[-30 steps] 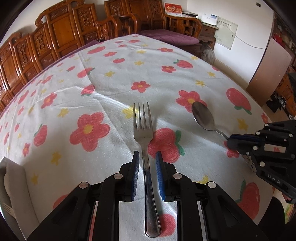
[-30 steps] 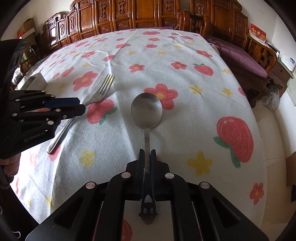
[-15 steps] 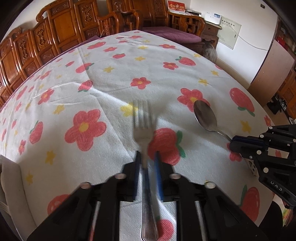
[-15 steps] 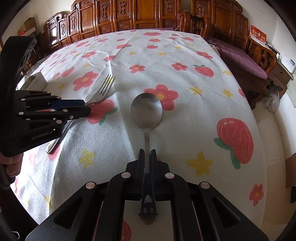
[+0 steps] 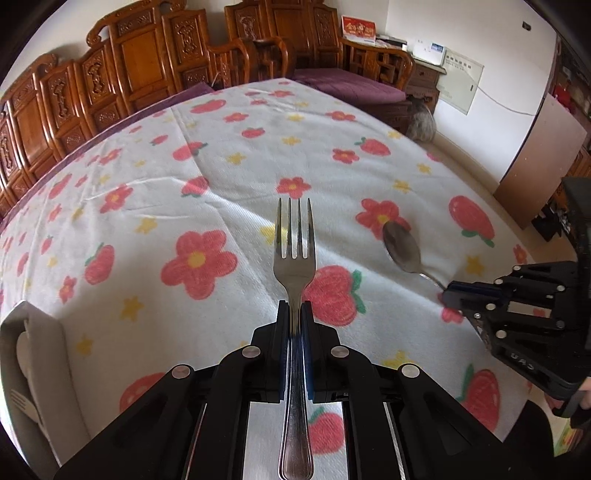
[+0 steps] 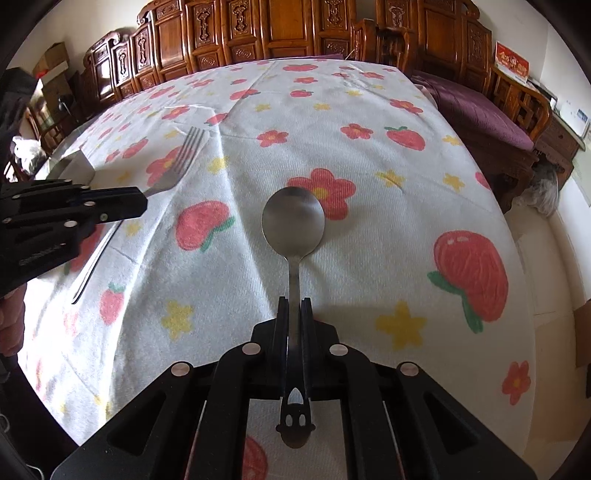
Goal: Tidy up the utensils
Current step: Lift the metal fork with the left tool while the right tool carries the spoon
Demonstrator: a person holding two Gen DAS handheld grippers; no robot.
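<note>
Gripping the fork (image 5: 294, 273) by its neck, the left gripper (image 5: 294, 314) has its jaws pressed on both sides of the metal; they have just been closing, with the fork between them. The tines stick out in front of the jaws, and the handle runs back under the gripper body toward the camera. In the right wrist view the fork (image 6: 173, 170) appears tilted above the cloth (image 6: 369, 229), its handle end low. The right gripper (image 6: 294, 310) is closed in the same way on the spoon (image 6: 293, 221), on the thin stem behind the bowl. The bowl lies ahead of the jaws on the flower and strawberry cloth, and the handle end, cut with a smiling face, shows behind them. From the left wrist view the spoon (image 5: 402, 247) is to the right of the fork, well apart. A grey tray (image 5: 33, 369) sits at the left table edge. Writing on both gripper bodies, the red sign (image 5: 357, 27) and the wall panel (image 5: 458, 81) is too small to read.
</note>
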